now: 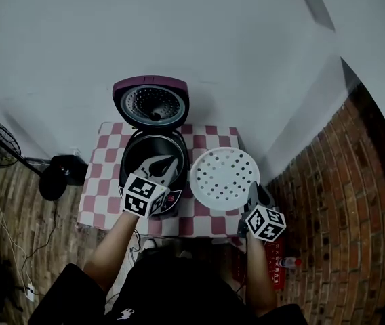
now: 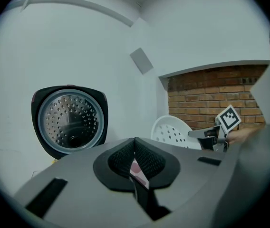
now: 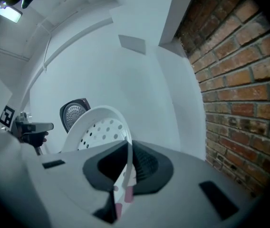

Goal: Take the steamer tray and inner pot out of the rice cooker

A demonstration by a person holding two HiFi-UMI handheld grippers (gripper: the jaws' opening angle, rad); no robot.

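The right gripper (image 3: 127, 167) is pinching the near rim of the white steamer tray (image 1: 224, 177) and holding it over the right side of the table (image 1: 101, 181), clear of the rice cooker (image 1: 173, 202). The inner pot (image 1: 142, 151) is sitting inside the cooker at the middle of the table, with the lid (image 1: 151, 102) standing open past the back edge. The left gripper (image 1: 165, 165) is hovering over the pot's mouth, jaws pressed together on nothing. The pot's rim is lying just below its tips, so the left hand is the nearer one. It will likely need to spread its jaws before dropping onto that rim.
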